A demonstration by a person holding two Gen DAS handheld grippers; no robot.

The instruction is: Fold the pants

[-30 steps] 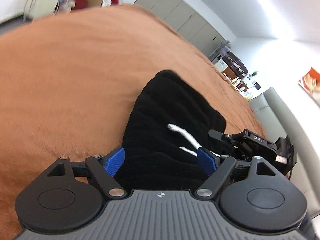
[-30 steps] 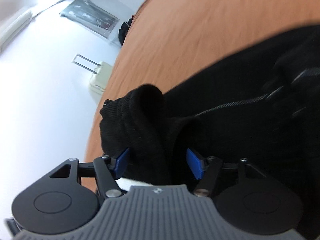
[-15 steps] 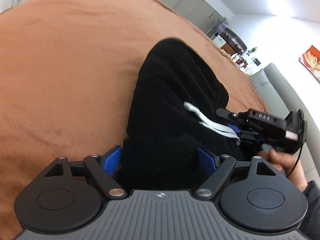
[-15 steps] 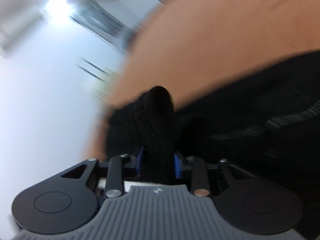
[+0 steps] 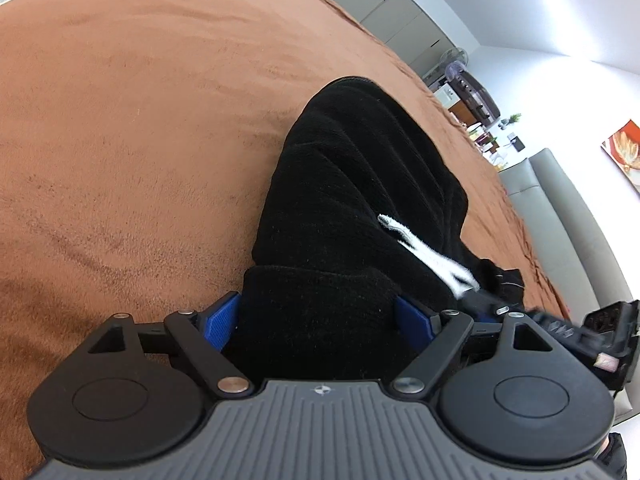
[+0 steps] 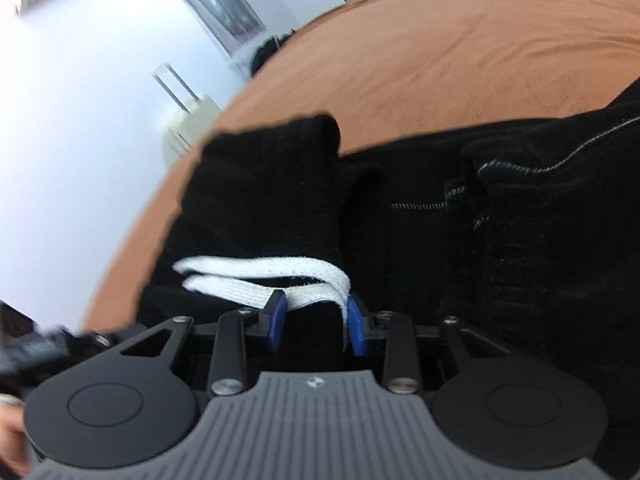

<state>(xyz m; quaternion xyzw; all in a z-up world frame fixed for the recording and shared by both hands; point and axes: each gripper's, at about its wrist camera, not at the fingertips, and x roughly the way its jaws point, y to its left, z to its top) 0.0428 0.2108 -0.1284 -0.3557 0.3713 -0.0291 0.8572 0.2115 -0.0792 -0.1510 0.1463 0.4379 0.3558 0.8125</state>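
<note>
The pants [image 5: 352, 200] are black, thick and fuzzy, with soft ribbed folds, and they lie on a bed covered by a rust-brown plush blanket [image 5: 140, 120] with a short, velvety nap. In the left wrist view they run away from the camera as a long, rounded mound tapering toward a curved far edge.

The left claw [image 5: 318, 320] has its blue, ridged pads set wide apart, with a bulky rolled edge of the pants filling the space between them; the cloth touches both pads, but I cannot tell whether it is truly pinched.

The right claw [image 6: 316, 322] is clamped on a narrower bunch of the same black fabric, its blue pads pressed against either side. A flat, white woven drawstring [image 6: 264, 280] drapes in two strands across that bunch and over the left pad. Beyond it a folded flap of fabric stands up, and to the right a line of pale stitching [image 6: 520, 170] runs along a seam.

In the left wrist view the right claw appears blurred at the far right edge, beside the drawstring [image 5: 424, 252].
</note>
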